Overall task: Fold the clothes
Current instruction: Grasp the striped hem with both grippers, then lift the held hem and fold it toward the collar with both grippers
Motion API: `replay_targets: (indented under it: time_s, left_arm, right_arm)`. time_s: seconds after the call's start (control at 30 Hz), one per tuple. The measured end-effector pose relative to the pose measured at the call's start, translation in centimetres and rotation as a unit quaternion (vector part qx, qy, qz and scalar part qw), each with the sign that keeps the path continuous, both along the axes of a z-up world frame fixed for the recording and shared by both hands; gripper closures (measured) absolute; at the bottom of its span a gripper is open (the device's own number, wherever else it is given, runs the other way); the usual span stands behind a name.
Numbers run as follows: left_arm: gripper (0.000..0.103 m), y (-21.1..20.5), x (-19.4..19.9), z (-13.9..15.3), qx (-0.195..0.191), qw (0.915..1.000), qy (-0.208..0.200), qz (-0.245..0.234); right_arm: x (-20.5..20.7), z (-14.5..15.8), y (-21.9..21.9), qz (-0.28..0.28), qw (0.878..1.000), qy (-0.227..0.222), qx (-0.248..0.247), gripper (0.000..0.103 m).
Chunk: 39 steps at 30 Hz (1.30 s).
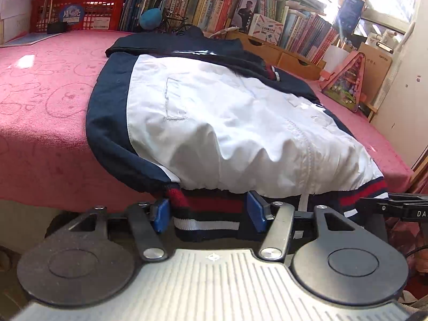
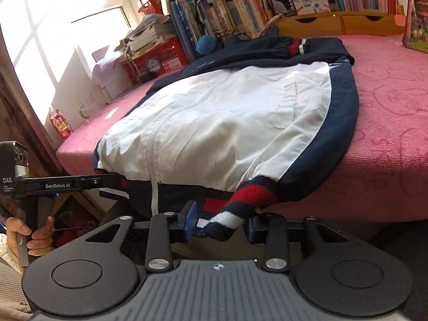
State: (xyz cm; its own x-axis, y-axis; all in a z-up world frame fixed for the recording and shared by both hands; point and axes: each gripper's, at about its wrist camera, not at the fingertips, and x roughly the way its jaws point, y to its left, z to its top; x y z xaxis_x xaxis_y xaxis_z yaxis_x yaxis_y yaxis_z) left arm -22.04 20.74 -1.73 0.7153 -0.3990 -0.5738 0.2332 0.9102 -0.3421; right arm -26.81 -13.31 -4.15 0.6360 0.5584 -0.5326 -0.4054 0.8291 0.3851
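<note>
While the jacket (image 1: 214, 117) lies spread on the pink bed cover (image 1: 48, 123), its sleeves look already turned in across the far part, so a first stage of the folding seems done. What is left, as I judge it, is the main fold: bringing the near hem up and over toward the collar, and perhaps one more fold after that.

The jacket's long axis runs from near to far. Its striped hem (image 1: 206, 211) hangs over the near edge of the bed, and the dark collar end points away toward the row of books (image 1: 214, 2) at the far side. The white panel faces up, with navy bands down the left and right sides. A pocket outline shows on the white cloth.

The left gripper (image 1: 207, 212) sits at the near edge with its jaws partly spread and the red, white and navy hem between the blue pads. The pads stand at the sides of the band, and I cannot tell whether they press on it.

Seen from the right wrist, the right gripper (image 2: 220, 222) is at the right near corner of the hem (image 2: 232, 214). Its jaws are narrower, and the knit corner droops between them; the left pad touches the cloth, but a firm pinch is not clear. From that view a hand (image 2: 37, 232) holds the other tool's handle at the far left.
</note>
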Motion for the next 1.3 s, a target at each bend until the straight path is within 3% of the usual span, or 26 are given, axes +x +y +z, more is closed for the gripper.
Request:
replay_targets:
  time_s: [0.1,0.23,0.37,0.5,0.6,0.63,0.73,0.77,0.83,0.97,1.13,1.3]
  left_arm:
    - [0.042,0.7,1.9,1.8,-0.044,0.9989,-0.017,-0.007]
    - [0.042,0.2,5.6,4.0,-0.053,0.9972,-0.051,-0.007]
    - [0.029,-1.5,8.2,6.7,-0.034,0.9944,-0.099,-0.014]
    - [0.023,-2.9,11.0,8.4,-0.004,0.9903,-0.138,-0.010]
    - [0.017,-4.0,13.3,8.3,0.037,0.9896,-0.139,-0.004]
    - [0.014,-4.4,14.2,7.6,0.058,0.9899,-0.129,-0.004]
    - [0.014,-6.2,16.6,4.5,0.132,0.9883,-0.076,-0.006]
    - [0.014,-6.7,17.2,3.3,0.152,0.9867,-0.056,-0.008]
    - [0.013,-7.1,17.7,0.4,0.178,0.9839,-0.017,-0.015]
    - [0.012,-7.0,15.2,0.1,0.171,0.9846,-0.034,-0.007]
    - [0.000,-6.7,9.1,1.3,0.198,0.9774,-0.073,0.011]
    - [0.000,-5.4,2.6,1.0,0.226,0.9705,-0.077,0.031]
  right_arm:
    - [1.0,2.4,-0.2,0.012,0.999,-0.040,0.017,0.059]
    - [5.2,3.8,0.2,0.004,0.998,-0.050,0.040,0.059]
    - [10.4,5.2,0.6,-0.017,0.997,-0.059,0.046,0.059]
    - [16.3,5.5,0.8,-0.058,0.997,-0.047,0.017,0.057]
    - [18.0,5.3,0.4,-0.066,0.997,-0.036,0.014,0.056]
    - [18.1,5.3,0.1,-0.064,0.997,-0.036,0.016,0.051]
    - [14.5,6.3,-0.1,-0.029,0.996,-0.087,-0.017,0.021]
    - [13.2,6.6,-0.1,-0.017,0.994,-0.105,-0.028,0.016]
    - [9.8,7.0,0.7,0.019,0.987,-0.136,-0.085,0.014]
    - [3.8,5.8,2.0,0.060,0.968,-0.159,-0.183,0.007]
    - [0.6,2.9,2.6,0.057,0.967,-0.123,-0.214,0.003]
    - [-1.1,-0.1,3.7,0.044,0.962,-0.099,-0.250,0.002]
